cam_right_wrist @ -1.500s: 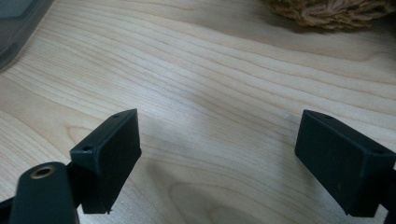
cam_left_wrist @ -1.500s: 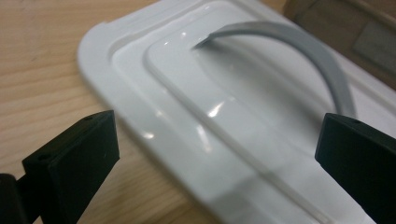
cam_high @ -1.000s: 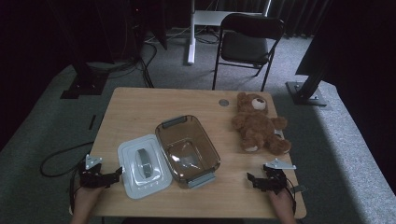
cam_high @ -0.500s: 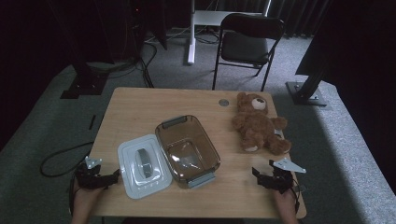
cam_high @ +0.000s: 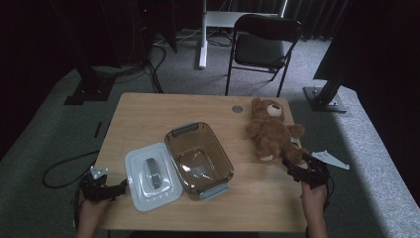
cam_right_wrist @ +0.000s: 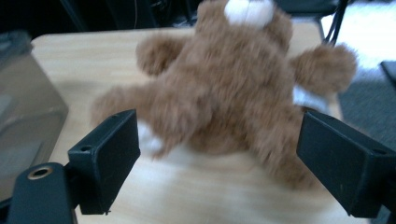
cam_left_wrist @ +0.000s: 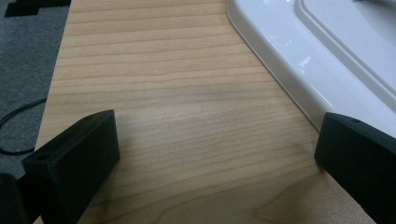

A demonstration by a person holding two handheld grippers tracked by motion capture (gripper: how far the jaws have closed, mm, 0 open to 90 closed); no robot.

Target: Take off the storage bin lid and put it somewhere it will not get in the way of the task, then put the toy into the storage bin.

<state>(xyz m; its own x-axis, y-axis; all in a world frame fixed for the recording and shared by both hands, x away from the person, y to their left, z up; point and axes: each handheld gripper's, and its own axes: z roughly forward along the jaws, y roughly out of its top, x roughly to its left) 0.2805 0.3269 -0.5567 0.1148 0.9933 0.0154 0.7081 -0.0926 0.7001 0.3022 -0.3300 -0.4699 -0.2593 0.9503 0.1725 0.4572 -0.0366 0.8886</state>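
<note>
Counter wood lies bare toward twelve o'clock in the high view; the teddy bear lies at three o'clock by the edge, the right hand-held gripper just below its leg. Left hand-held gripper view: jaws spread over bare wood, white lid at two o'clock. Right hand-held gripper view: jaws wide apart, empty, flanking the blurred bear's legs. No writing is readable.

Teddy bear lies on the table, right of the tinted container; white lid just left of it. Right gripper at the bear's legs, jaws apart. Left gripper near the lid's corner.
</note>
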